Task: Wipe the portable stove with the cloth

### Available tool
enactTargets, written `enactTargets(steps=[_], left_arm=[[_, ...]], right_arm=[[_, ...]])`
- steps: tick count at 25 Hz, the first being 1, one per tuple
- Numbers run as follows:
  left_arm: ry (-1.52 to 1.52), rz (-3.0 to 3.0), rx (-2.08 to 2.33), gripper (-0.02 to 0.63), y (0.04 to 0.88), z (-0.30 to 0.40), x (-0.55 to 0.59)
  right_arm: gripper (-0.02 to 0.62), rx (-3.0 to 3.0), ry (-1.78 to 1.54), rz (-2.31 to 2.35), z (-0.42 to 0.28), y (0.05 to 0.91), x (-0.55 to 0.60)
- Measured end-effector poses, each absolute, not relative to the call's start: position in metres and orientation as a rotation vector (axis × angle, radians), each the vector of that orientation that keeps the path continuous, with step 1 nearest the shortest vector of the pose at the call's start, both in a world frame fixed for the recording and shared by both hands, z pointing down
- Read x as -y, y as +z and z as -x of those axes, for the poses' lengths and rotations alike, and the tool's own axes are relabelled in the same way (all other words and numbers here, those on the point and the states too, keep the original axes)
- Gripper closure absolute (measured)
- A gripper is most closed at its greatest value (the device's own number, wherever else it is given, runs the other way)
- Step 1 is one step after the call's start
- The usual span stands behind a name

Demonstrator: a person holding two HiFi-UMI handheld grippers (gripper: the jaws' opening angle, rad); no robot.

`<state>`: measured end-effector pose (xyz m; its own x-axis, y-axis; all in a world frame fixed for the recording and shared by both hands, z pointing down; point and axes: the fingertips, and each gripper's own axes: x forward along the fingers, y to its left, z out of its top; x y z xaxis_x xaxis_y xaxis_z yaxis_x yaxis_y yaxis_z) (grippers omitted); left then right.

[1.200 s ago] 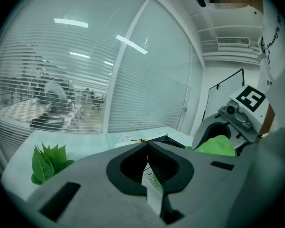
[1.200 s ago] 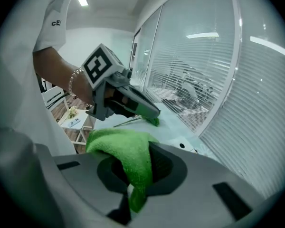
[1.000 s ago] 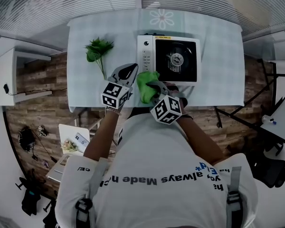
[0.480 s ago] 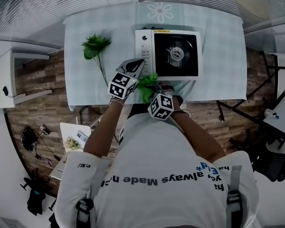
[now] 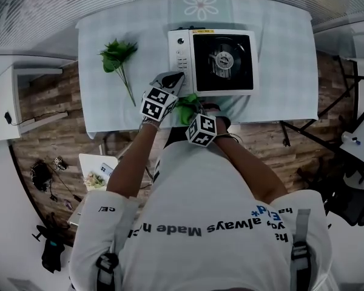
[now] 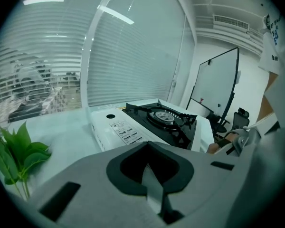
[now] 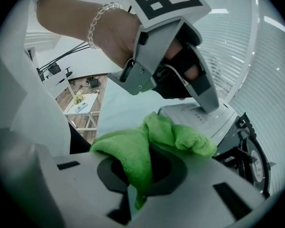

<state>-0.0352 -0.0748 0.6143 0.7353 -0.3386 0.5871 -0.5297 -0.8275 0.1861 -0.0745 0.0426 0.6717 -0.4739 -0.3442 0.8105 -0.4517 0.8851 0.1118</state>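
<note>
1. the cloth (image 7: pixel 147 146) now shows smaller and more bunched than a second ago, pinched in the right gripper (image 7: pixel 133 196) above the table's (image 5: pixel 279 53) near edge.
2. the left gripper (image 6: pixel 154 194), jaws together and empty, is by the stove's (image 5: pixel 212 62) near-left corner.

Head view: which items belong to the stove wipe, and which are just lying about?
Job:
stove
cloth
right gripper, shut on the cloth

Lying about:
plant, left of the stove
</note>
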Motion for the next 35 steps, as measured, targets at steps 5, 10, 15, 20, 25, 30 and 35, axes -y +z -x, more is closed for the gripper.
enactTargets(steps=[5, 10, 15, 20, 25, 30, 35], left_arm=[[0.812, -2.611, 0.701, 0.594, 0.614, 0.035, 0.074], [0.89, -2.635, 0.717, 0.594, 0.615, 0.034, 0.072], [0.914, -2.615, 0.724, 0.594, 0.617, 0.035, 0.073], [0.937, -2.588, 0.731, 0.594, 0.618, 0.034, 0.072], [0.96, -2.565, 0.748, 0.594, 0.619, 0.034, 0.073], [0.998, -2.566, 0.76, 0.594, 0.62, 0.034, 0.073], [1.013, -2.538, 0.763, 0.594, 0.62, 0.034, 0.074]], right_arm=[[0.572, 2.108, 0.172, -0.588, 0.063, 0.672, -0.044], [0.572, 2.096, 0.209, -0.625, 0.041, 0.673, -0.044], [0.572, 2.077, 0.256, -0.674, 0.014, 0.674, -0.044], [0.572, 2.064, 0.28, -0.72, -0.012, 0.671, -0.048], [0.572, 2.042, 0.293, -0.759, -0.037, 0.672, -0.05], [0.572, 2.009, 0.321, -0.81, -0.07, 0.673, -0.053], [0.572, 1.976, 0.341, -0.853, -0.101, 0.674, -0.057]])
